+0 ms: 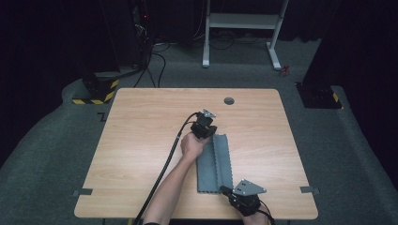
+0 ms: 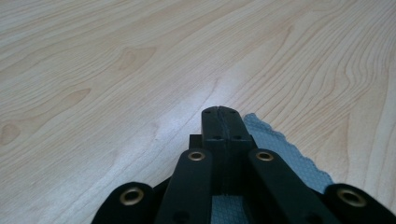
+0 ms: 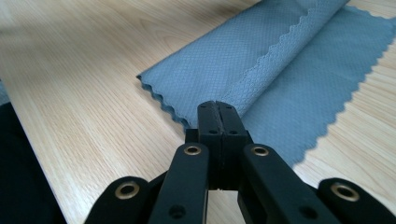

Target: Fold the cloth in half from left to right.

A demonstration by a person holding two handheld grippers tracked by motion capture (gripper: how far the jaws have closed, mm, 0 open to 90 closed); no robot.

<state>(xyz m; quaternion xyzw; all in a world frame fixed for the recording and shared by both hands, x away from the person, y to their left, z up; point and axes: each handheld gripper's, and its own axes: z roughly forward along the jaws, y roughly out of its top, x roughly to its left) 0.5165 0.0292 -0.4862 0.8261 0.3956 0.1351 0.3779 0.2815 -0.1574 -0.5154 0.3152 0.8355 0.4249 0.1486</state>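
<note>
A grey cloth [image 1: 216,164] with scalloped edges lies on the wooden table [image 1: 141,140], folded lengthwise into a long strip. My left gripper [image 1: 208,132] is at the cloth's far left corner, its jaws shut with the cloth [image 2: 289,158] pinched at the tips [image 2: 222,112]. My right gripper [image 1: 223,189] is at the near end, shut on the folded edge of the cloth [image 3: 280,60]; its jaw tips [image 3: 218,106] meet where the wavy hem runs in. One flap lies doubled over the other layer.
A round cable hole [image 1: 229,101] sits near the table's far edge. Behind the table, a white desk frame [image 1: 244,28] and a stand base with yellow-black stripes [image 1: 96,91] rest on the grey carpet, with cables trailing. Bare wood flanks the cloth.
</note>
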